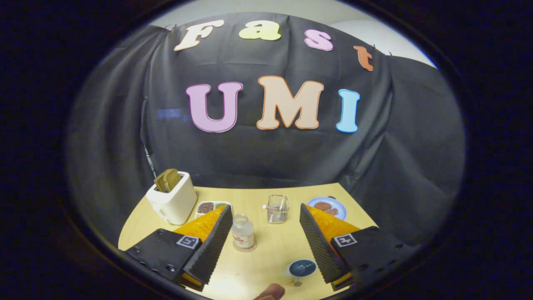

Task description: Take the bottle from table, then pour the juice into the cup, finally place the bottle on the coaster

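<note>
A small clear bottle (243,231) with a white cap stands upright on the wooden table (266,254), just inside my left fingertip (222,225). Under its base shows a thin round pale coaster (245,248). A blue cup (302,268) on a clear stem stands close to my right finger (316,241), nearer to me than the bottle. My gripper (265,208) is open wide above the table with nothing between its fingers. Neither finger touches the bottle.
A square clear glass (277,208) with a stick in it stands beyond the fingers. A white toaster (172,198) holding bread and a small food tray (210,207) sit at the far left. A blue plate (327,207) with food lies at the far right. The black cloth wall closes the back.
</note>
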`<state>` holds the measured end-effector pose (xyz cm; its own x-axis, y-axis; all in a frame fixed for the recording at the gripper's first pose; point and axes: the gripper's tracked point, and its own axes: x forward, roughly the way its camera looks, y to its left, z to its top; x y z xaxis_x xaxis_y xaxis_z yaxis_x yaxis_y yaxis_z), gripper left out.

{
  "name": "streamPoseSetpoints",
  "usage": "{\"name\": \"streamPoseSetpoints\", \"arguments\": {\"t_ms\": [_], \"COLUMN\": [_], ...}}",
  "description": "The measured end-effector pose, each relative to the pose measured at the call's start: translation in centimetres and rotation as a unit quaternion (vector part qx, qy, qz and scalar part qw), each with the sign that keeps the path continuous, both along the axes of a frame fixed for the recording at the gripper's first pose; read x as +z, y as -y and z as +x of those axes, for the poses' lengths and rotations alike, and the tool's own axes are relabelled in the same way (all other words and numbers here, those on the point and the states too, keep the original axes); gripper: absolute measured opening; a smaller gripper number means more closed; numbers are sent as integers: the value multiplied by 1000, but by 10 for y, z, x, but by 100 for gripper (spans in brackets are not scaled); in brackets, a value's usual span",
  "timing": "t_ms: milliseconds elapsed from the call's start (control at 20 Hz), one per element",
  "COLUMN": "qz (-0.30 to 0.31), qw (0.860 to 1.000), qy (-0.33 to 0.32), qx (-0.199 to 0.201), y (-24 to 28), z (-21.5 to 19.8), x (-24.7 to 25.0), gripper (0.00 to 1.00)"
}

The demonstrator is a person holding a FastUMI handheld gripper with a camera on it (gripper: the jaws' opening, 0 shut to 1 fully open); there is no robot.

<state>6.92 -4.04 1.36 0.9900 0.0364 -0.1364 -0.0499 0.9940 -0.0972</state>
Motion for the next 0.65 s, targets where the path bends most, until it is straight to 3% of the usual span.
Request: {"name": "streamPoseSetpoints", "arguments": {"t_ms": [250, 650], "qz": [54, 90], "qw": [997, 991], "qy": [49, 92], "qx": [16, -15], "y": [19, 61], "z": [-1, -10], "x": [59, 84], "gripper": [100, 100]}}
